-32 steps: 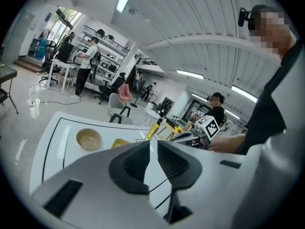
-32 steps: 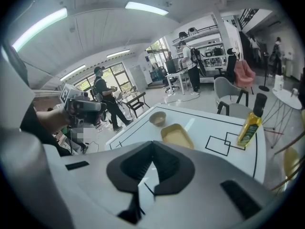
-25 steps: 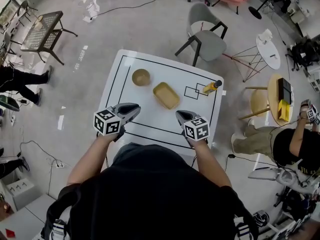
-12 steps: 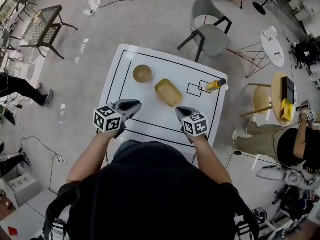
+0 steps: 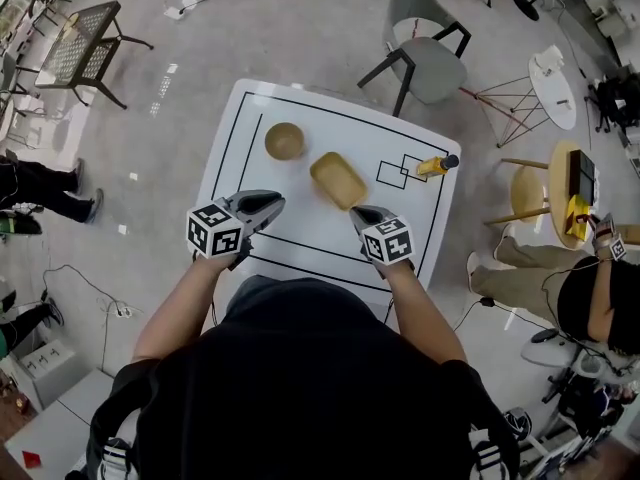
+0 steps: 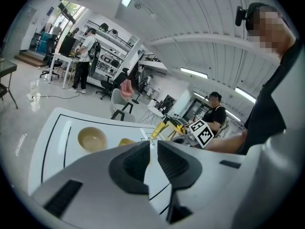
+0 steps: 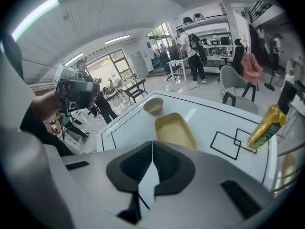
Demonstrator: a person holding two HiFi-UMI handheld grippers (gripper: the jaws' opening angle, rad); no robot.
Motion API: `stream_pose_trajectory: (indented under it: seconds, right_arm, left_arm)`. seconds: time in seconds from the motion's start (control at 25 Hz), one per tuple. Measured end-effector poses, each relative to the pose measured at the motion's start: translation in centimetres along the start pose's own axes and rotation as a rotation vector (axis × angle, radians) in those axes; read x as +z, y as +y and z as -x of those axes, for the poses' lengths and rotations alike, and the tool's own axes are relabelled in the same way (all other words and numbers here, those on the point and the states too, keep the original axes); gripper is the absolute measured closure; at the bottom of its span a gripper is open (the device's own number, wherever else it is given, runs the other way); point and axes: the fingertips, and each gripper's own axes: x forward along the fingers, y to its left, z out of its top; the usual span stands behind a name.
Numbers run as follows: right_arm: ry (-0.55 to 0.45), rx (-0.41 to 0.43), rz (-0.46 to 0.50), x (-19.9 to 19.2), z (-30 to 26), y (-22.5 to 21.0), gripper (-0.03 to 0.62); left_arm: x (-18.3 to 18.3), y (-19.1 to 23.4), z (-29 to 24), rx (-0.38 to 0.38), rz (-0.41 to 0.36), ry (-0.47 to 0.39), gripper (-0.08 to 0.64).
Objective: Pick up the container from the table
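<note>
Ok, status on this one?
Left gripper slightly open, empty. Right gripper shut, empty, short of container. It sits untouched on table. Nothing between.

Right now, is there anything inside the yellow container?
No, the yellow container lies empty on the table, its bare bottom showing.

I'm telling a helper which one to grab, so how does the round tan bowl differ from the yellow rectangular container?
The round tan bowl is circular and looks deeper; the yellow rectangular container is oblong and shallow. The bowl sits farther from the person, toward the left of the white table; the container lies near the middle, at a slant. Both are empty and untouched.
</note>
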Motion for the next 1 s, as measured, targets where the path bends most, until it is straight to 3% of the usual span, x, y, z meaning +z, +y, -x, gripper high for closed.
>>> stream_pose_trajectory:
  seconds: [0.8,1.0]
  right_arm:
    - [0.066,0.032,0.04,0.2,-4.4,0.1,0.581]
    - [0.086,0.042,0.046,0.1,-5.4,0.3,0.554]
  left_arm:
    - [-0.6,2.3,-1.6,-0.015,0.036,0.021,0.506]
    - [-0.8,2.9,-2.0,-0.017,0.045,0.028,0.506]
